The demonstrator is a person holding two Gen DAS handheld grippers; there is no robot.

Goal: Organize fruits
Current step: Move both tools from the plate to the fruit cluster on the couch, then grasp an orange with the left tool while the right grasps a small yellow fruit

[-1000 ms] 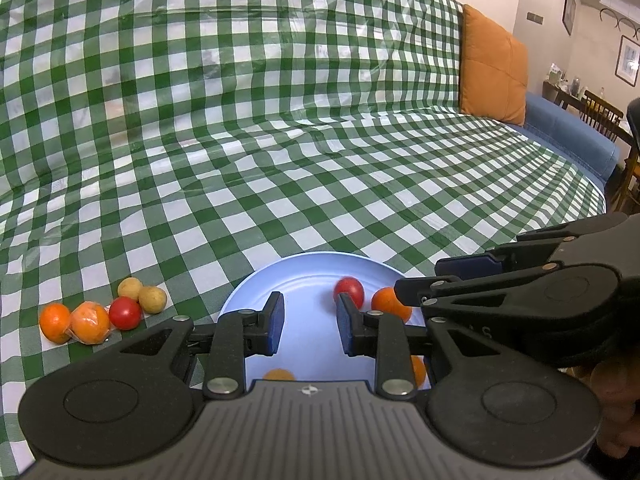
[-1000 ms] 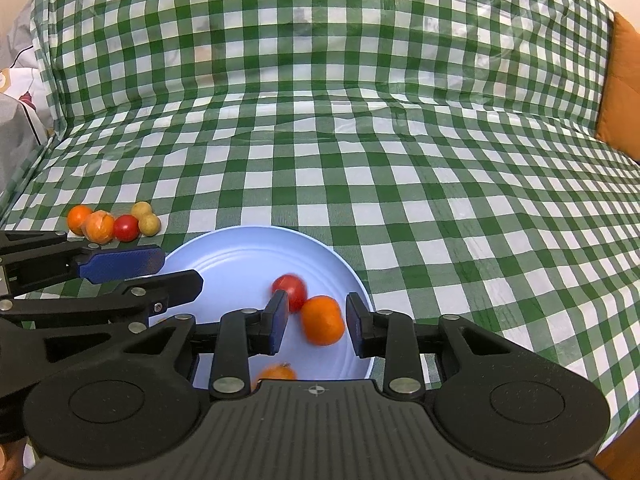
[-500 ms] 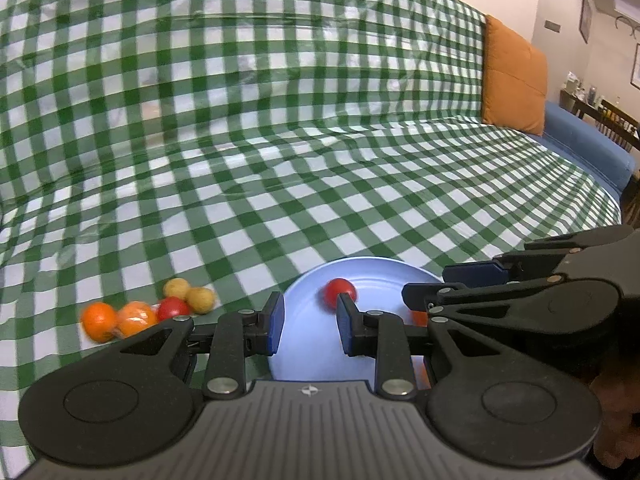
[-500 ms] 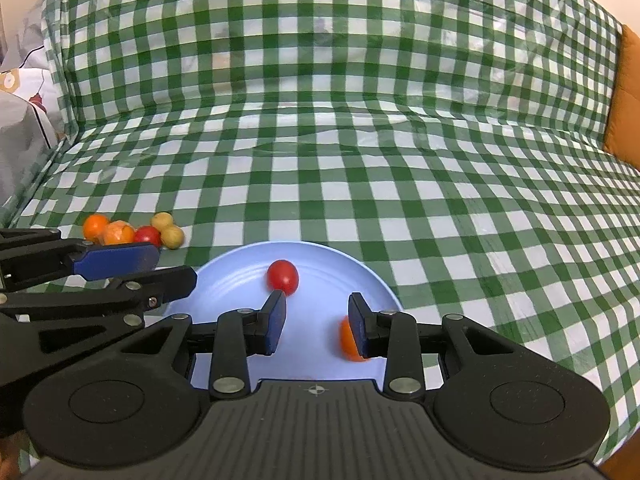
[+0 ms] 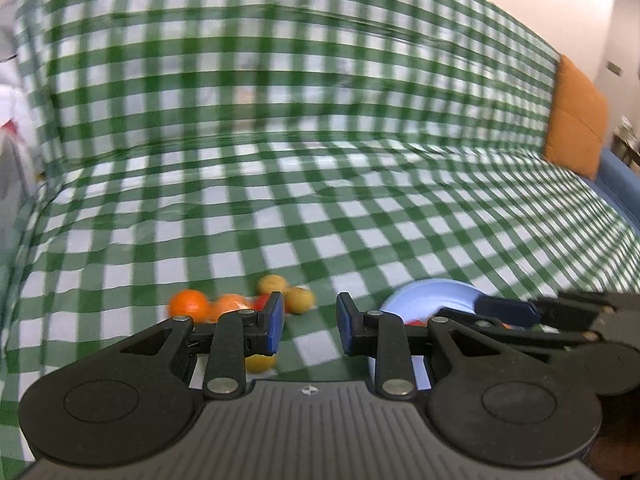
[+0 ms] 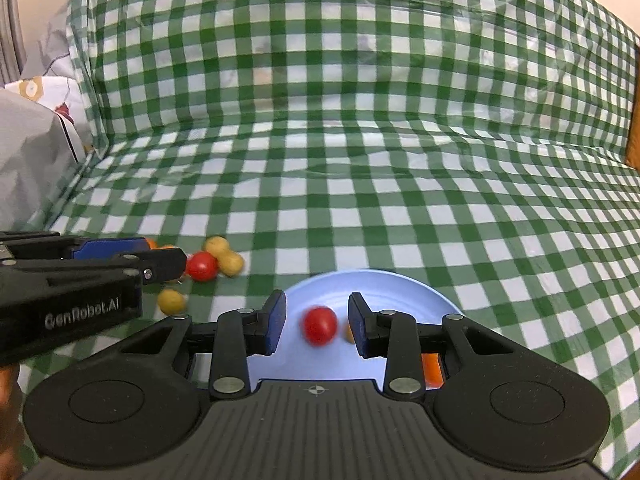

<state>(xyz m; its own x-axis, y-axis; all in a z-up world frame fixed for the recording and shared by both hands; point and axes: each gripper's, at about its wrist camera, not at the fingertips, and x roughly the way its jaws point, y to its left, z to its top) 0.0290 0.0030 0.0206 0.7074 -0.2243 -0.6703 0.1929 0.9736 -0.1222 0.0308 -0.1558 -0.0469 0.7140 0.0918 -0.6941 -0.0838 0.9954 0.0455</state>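
Two tools (image 5: 310, 322) (image 6: 316, 326) narrowly parted, empty — only the right view shows, perhaps, a tomato (image 6: 319, 325) on the plate (image 6: 400, 286).

Left gripper (image 5: 310, 322) angled down, jaws a narrow gap apart, nothing between the blue pads. Right gripper (image 6: 317, 326) just beside it, same downward tilt, jaws likewise parted and gripping nothing. Both side by side.
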